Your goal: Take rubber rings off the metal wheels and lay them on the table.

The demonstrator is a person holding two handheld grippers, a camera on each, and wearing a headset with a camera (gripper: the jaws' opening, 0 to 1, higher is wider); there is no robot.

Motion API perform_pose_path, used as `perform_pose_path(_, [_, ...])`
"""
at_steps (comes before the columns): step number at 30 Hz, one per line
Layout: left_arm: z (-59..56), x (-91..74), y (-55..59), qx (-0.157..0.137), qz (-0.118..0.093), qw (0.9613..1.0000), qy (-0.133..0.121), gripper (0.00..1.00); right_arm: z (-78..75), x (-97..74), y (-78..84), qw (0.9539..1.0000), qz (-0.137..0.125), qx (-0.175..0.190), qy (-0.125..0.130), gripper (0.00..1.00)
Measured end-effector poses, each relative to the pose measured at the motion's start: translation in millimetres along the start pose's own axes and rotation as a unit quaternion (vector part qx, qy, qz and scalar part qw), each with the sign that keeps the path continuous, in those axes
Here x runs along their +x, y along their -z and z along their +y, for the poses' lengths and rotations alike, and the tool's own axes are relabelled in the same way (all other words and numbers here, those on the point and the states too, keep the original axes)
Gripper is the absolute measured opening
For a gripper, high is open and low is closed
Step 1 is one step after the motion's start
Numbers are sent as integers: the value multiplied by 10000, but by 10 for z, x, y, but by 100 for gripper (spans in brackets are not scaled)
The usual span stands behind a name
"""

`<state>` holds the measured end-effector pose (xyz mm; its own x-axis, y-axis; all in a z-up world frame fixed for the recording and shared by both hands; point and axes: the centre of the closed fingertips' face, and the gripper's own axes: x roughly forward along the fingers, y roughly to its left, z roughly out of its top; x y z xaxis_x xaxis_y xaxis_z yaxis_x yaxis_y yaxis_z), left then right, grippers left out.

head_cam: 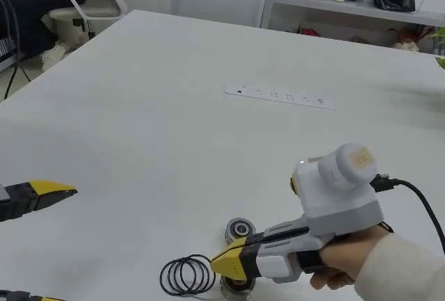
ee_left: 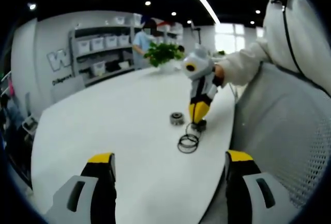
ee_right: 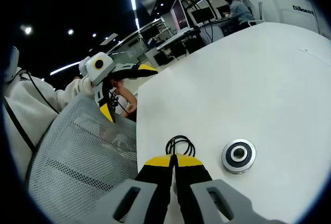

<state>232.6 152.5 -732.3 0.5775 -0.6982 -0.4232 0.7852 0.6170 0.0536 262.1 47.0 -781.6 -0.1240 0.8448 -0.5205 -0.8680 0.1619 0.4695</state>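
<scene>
Two metal wheels lie near the table's front edge. One wheel [head_cam: 239, 229] [ee_left: 177, 118] [ee_right: 239, 155] lies free. The other wheel [head_cam: 236, 286] [ee_left: 199, 126] sits directly under my right gripper [head_cam: 226, 261] [ee_left: 198, 114] [ee_right: 173, 159], whose yellow jaws are shut just above its rim. I see nothing held between them. A small pile of black rubber rings [head_cam: 186, 275] [ee_left: 188, 143] [ee_right: 180, 144] lies on the table just left of that wheel. My left gripper [head_cam: 49, 245] [ee_left: 169, 158] [ee_right: 129, 90] hovers off the table's left edge, open and holding nothing.
A white power strip [head_cam: 281, 96] lies mid-table. The white table [head_cam: 174, 127] stretches far ahead. A chair [head_cam: 83, 2] stands at the back left, shelves [head_cam: 361, 5] at the back right. A mesh chair back [ee_right: 77, 146] is close to the table edge near me.
</scene>
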Motion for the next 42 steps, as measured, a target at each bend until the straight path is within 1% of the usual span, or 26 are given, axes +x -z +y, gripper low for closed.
perform_pose_path(6, [-4,9,9,-21,6,10000,9,88,-21,11,13,10000,48,0,37,0])
perform_pose_path(9, [-2,4,10,-36,1,10000,-4,88,-57,16,16,9999,72,-69,132,0])
perform_pose_path(12, [-3,-1,18,-40,13,10000,-4,88,-69,18,4,9998,60,-91,164,0])
perform_pose_path(15, [0,0,47,-26,75,10000,-4,88,-113,20,1,9994,78,-177,271,0])
perform_pose_path(20, [9,3,40,0,70,10000,9,87,-145,38,11,9991,122,-243,325,0])
perform_pose_path(25, [23,7,51,14,91,10000,15,87,-197,47,24,9984,181,-313,434,0])
perform_pose_path(31, [8,13,68,19,125,9999,36,86,-229,80,61,9978,285,-364,478,0])
perform_pose_path(42, [12,18,83,19,154,9999,45,85,-228,125,62,9975,373,-408,443,1])
